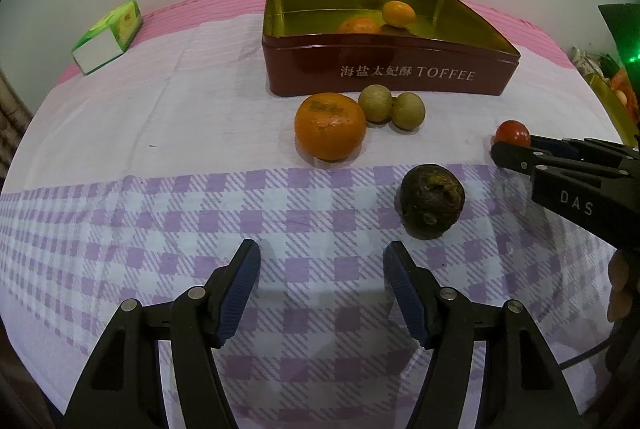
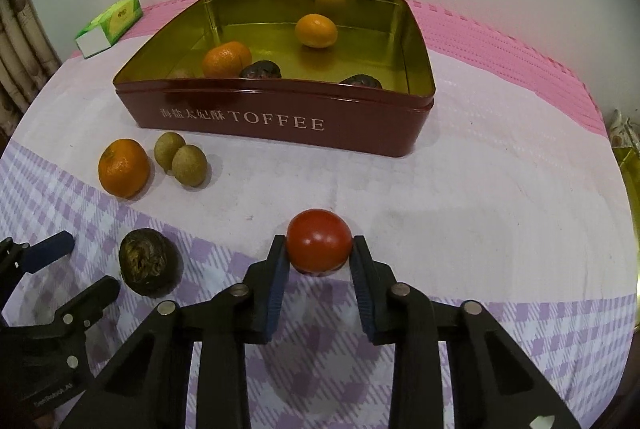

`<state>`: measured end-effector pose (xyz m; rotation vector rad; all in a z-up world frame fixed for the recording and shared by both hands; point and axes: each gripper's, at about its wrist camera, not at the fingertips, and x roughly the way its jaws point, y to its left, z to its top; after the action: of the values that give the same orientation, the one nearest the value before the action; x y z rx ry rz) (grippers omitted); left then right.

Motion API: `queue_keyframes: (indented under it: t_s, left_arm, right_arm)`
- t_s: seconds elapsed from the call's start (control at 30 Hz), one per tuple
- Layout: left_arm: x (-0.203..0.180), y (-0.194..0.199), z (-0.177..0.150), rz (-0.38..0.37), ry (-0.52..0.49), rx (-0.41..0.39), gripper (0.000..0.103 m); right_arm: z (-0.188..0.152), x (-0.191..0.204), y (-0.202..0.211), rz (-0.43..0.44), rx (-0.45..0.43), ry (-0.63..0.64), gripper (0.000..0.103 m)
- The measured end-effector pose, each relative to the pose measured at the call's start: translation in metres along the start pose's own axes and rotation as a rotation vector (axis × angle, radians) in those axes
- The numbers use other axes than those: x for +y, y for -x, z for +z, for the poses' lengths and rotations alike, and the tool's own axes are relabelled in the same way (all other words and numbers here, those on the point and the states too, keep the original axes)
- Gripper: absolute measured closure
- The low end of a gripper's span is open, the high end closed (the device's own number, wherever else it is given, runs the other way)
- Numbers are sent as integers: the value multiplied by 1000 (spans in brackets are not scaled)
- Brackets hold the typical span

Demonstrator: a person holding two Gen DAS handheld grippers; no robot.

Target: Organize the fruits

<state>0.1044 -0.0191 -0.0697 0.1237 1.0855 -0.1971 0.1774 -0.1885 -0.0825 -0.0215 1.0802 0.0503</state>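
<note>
A dark red TOFFEE tin [image 2: 280, 121] [image 1: 384, 77] with a gold inside holds two oranges [image 2: 316, 30] [image 2: 226, 59] and two dark fruits [image 2: 262, 71]. On the cloth in front lie an orange [image 1: 330, 126] [image 2: 124, 167], two small green-brown fruits [image 1: 375, 103] [image 2: 189, 165] and a dark wrinkled fruit [image 1: 432, 207] [image 2: 148, 267]. My right gripper [image 2: 320, 253] [image 1: 510, 145] is shut on a red tomato [image 2: 319, 240] [image 1: 512, 133] at cloth level. My left gripper [image 1: 322, 265] [image 2: 86, 263] is open and empty, just left of the dark wrinkled fruit.
A green and white box [image 1: 109, 37] [image 2: 110, 25] lies at the far left on the pink mat. A gold-coloured container edge [image 2: 630, 173] [image 1: 612, 105] stands at the right. The checked purple cloth [image 1: 160, 213] covers the near table.
</note>
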Motion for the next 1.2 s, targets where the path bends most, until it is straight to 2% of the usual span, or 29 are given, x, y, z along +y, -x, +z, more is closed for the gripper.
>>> queue_keyframes:
  t_s: [0.27,0.63,1.2]
  left_arm:
    - [-11,-1,1,-11,-21,9,37]
    - [-31,-4,3,-29,-54,14,37]
    - [-57,-23,32,-30,-62,8,37]
  right_arm:
    - [-7,-8,5,2,4,-30,75]
    - [-25,-39,16,-8,12,-119,75]
    - [-31,-46,18,-2,4,-138,74]
